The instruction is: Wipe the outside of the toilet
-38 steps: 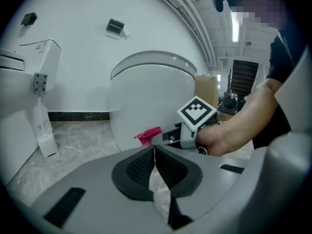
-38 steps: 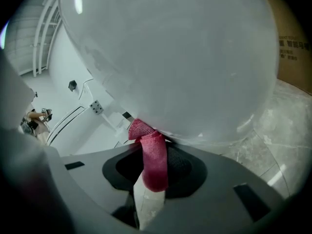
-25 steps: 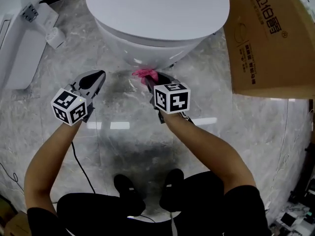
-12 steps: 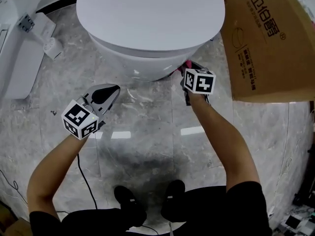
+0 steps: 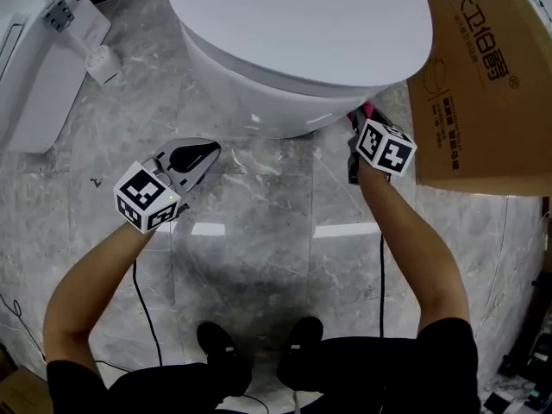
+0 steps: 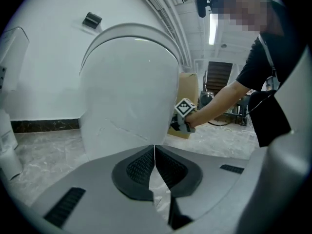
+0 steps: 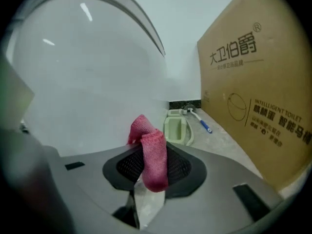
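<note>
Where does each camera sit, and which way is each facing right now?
Head view: on the head, steeply down at toilet; forearms, shoes, left gripper, right gripper show.
Left gripper view: on that gripper, facing the toilet; its shut jaws, right gripper beyond.
Right gripper view: along jaws shut on pink cloth, toward toilet, cardboard box.
Shared: the toilet, in all.

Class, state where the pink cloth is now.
The pink cloth is clamped in the right gripper, head view's right, between the toilet and the cardboard box.
</note>
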Demonstrator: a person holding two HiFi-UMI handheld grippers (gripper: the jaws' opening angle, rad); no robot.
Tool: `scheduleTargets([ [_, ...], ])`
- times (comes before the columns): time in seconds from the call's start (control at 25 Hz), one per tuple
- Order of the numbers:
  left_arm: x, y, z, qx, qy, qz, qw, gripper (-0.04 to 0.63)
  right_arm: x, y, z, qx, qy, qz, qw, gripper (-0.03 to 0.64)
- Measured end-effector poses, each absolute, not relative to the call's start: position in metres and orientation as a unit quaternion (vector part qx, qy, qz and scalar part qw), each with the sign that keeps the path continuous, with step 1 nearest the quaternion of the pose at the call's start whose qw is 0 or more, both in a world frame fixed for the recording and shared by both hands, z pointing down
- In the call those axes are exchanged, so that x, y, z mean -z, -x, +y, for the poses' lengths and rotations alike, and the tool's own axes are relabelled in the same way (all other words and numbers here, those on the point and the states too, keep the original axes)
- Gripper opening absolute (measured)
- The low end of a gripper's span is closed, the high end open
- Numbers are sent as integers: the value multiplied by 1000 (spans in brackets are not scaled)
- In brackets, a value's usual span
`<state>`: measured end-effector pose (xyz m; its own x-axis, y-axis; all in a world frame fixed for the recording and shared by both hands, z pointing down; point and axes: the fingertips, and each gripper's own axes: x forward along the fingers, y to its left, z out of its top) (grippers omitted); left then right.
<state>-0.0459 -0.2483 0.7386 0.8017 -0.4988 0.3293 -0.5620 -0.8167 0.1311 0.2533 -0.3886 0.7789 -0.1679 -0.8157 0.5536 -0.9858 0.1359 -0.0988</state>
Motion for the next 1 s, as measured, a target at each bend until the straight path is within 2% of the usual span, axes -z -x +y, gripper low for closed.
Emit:
scheduleTargets([
  [0.2,-723,59,-253,-116,-942,-298,106,20,-785,-154,-246,-298,-435,-827,196,123],
  [0.36,-727,72,-250,-125,-939,-303,107,20,-796,-52,-212,-339,-366,-851,165,123],
  [0.48,-729,91,-251,-123,-931,-325,115,20,-816,6,-237,-355,-390,-841,123,123],
  [0.68,-731,111,-251,-112,-920,-354,126,20,-851,60,-284,-391,-455,-796,80,123],
  [1.0,-744,100,-228,-117,-923,-342,134,20,-870,63,-336,-419,-540,-729,38,124],
])
